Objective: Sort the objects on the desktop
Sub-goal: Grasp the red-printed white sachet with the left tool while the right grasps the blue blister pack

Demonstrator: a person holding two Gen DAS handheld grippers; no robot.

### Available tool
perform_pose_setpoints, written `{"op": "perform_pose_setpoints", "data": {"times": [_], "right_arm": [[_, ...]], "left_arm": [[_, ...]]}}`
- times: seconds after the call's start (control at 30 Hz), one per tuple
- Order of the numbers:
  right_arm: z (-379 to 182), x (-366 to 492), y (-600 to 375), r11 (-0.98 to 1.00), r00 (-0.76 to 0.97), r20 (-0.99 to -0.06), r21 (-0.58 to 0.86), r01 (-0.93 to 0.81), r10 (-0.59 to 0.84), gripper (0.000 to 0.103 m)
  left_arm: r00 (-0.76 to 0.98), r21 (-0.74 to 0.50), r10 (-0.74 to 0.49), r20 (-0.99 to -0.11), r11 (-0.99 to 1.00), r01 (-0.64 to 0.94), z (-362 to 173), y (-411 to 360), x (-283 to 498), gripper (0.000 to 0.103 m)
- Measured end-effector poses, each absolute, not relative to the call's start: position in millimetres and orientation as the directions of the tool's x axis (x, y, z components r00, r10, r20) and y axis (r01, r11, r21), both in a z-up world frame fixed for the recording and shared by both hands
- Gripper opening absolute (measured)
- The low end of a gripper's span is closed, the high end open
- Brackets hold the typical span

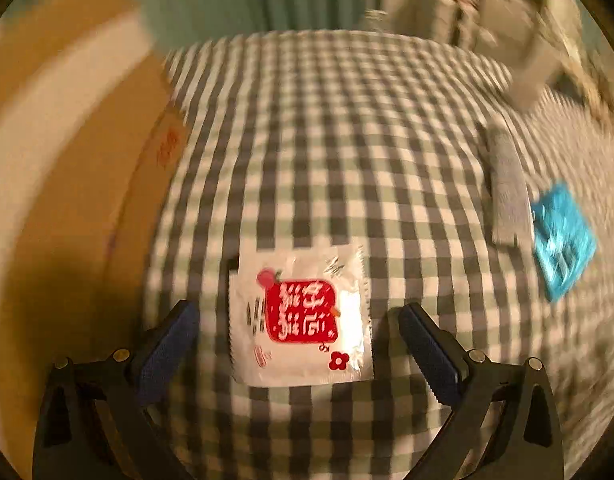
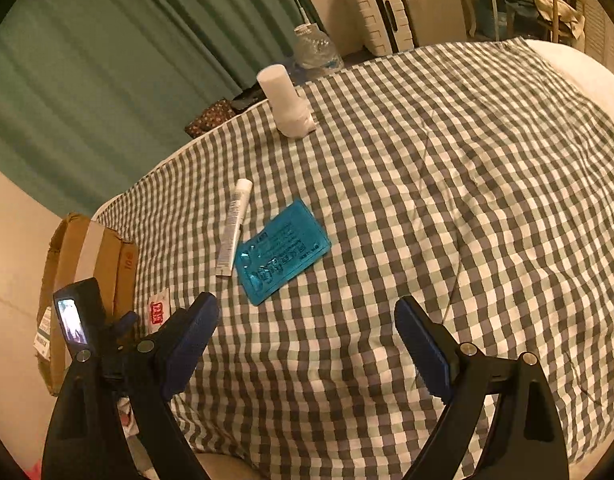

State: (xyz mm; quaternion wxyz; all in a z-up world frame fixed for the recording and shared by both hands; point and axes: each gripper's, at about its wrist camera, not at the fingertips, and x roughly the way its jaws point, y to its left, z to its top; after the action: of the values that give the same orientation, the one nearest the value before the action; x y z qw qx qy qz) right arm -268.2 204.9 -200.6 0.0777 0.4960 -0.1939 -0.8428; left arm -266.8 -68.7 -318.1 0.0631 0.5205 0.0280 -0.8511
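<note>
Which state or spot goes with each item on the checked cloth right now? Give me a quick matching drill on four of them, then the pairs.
Things:
1. white-and-red sachet
2. blue packet
3. white tube
4. white bottle

Descriptions:
A. stands upright near the far edge of the cloth
B. lies flat between the open fingers of the left gripper
C. long and thin, lying just left of the blue one
D. flat and shiny, ahead of the open right gripper

Pairs: 1-B, 2-D, 3-C, 4-A
</note>
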Motion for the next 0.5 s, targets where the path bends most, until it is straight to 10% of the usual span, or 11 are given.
{"op": "perform_pose_setpoints", "data": {"times": [0.5], "right_arm": [[-261,-350,127,-0.950,-0.430,-0.847,0.275,0.148,-0.312,0.091]], "left_arm": [[-0.460,-0.111,0.004,-0.888,-0.972,0.208,-311,-105,-253,0.032]]}}
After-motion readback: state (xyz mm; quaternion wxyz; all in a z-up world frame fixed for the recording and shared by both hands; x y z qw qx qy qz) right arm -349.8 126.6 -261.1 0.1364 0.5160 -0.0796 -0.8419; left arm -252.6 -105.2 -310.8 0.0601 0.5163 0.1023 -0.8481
